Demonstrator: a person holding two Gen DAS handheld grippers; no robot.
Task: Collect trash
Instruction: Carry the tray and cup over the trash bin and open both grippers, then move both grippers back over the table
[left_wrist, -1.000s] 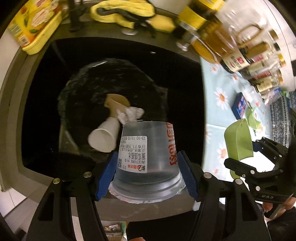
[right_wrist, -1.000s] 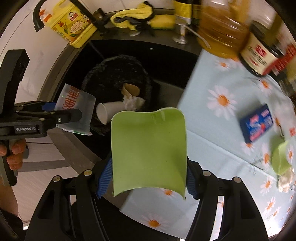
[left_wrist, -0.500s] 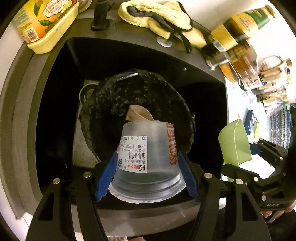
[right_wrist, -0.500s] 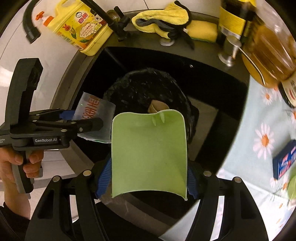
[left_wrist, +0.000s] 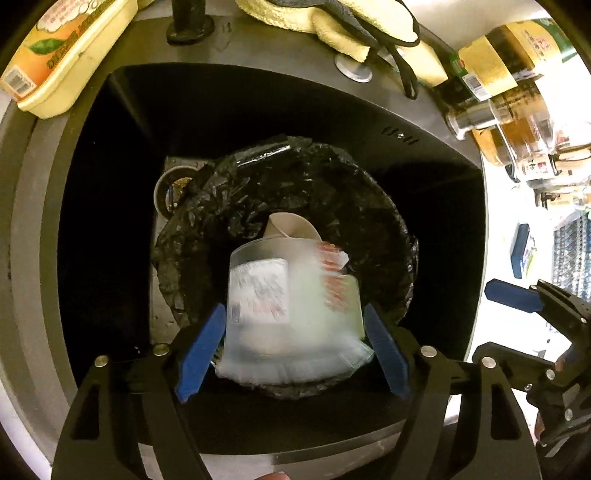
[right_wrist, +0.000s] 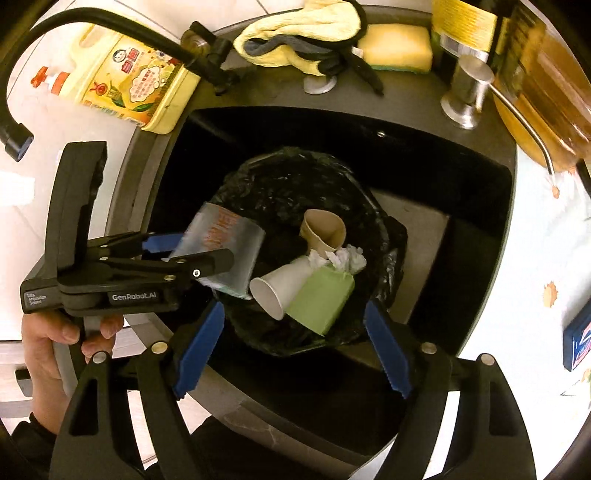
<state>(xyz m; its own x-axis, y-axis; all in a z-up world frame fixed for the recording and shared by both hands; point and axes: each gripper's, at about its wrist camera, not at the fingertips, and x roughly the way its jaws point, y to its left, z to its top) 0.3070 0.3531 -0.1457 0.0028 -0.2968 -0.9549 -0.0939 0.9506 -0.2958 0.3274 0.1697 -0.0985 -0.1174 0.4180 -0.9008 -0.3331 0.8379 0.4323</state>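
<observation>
A bin lined with a black bag (left_wrist: 288, 192) (right_wrist: 291, 184) stands in the dark sink. In the right wrist view it holds a green cup (right_wrist: 321, 299), a white paper cup (right_wrist: 280, 286), a tan paper cup (right_wrist: 323, 230) and crumpled tissue (right_wrist: 345, 258). My left gripper (left_wrist: 291, 343) (right_wrist: 192, 247) is open over the bin; a clear plastic cup (left_wrist: 291, 314) (right_wrist: 225, 251) sits blurred between its spread blue pads, loose. My right gripper (right_wrist: 293, 347) is open and empty above the bin's near rim; it also shows in the left wrist view (left_wrist: 517, 317).
A yellow detergent bottle (right_wrist: 122, 88), black faucet (right_wrist: 92, 22), yellow cloth (right_wrist: 299, 40) and sponge (right_wrist: 395, 48) line the sink's back edge. Oil and sauce bottles (left_wrist: 509, 85) stand at the right. A blue packet (right_wrist: 580, 339) lies on the daisy tablecloth.
Both grippers moved over the bin and opened. The green cup dropped from my right gripper into the bin. The clear cup has come loose from my left gripper.
</observation>
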